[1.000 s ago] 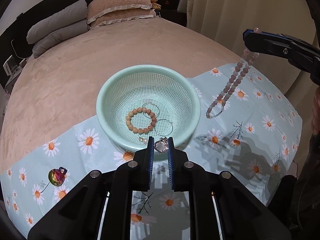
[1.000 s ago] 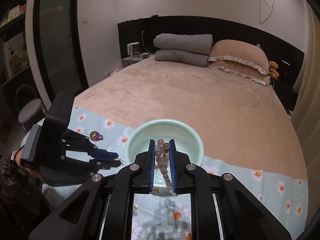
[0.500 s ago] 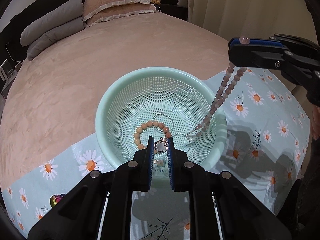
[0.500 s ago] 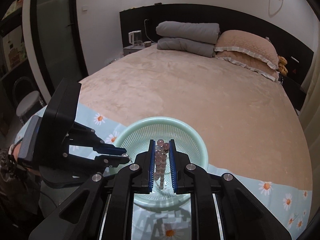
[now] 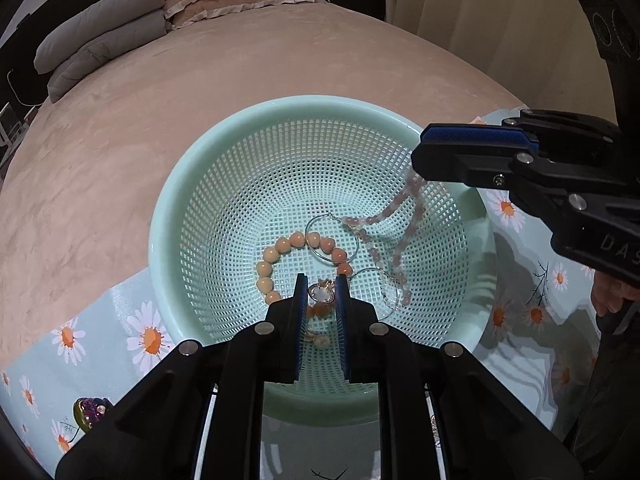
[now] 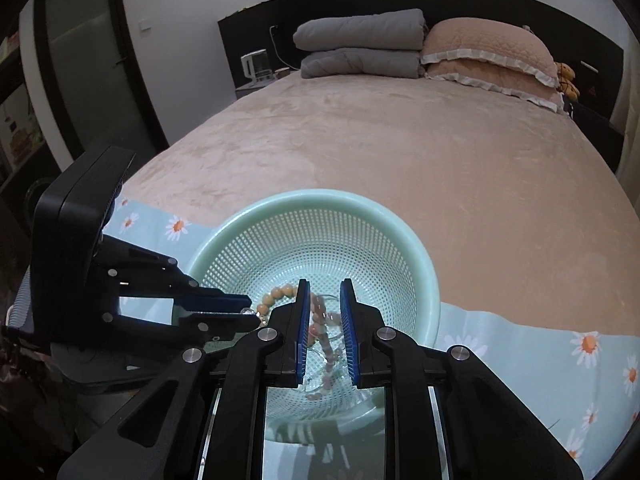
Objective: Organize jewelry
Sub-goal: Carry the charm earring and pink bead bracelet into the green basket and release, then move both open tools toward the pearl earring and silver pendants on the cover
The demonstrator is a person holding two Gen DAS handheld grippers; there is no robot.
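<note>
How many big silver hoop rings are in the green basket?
2. One hoop lies in the middle of the basket, over the peach bead bracelet. The other hoop lies nearer the camera, under the pink bead string. More may be hidden.

Both the left gripper (image 5: pixel 321 294) and the right gripper (image 6: pixel 324 300) are glossy black plastic linkages studded with round silver screws, their narrow jaws lined with ribbed blue pads, with pale embossed lettering on one arm.

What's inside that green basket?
The green basket holds a peach bead bracelet, two wire hoop earrings and a pale pink bead strand. The left claw hides part of its floor.
</note>
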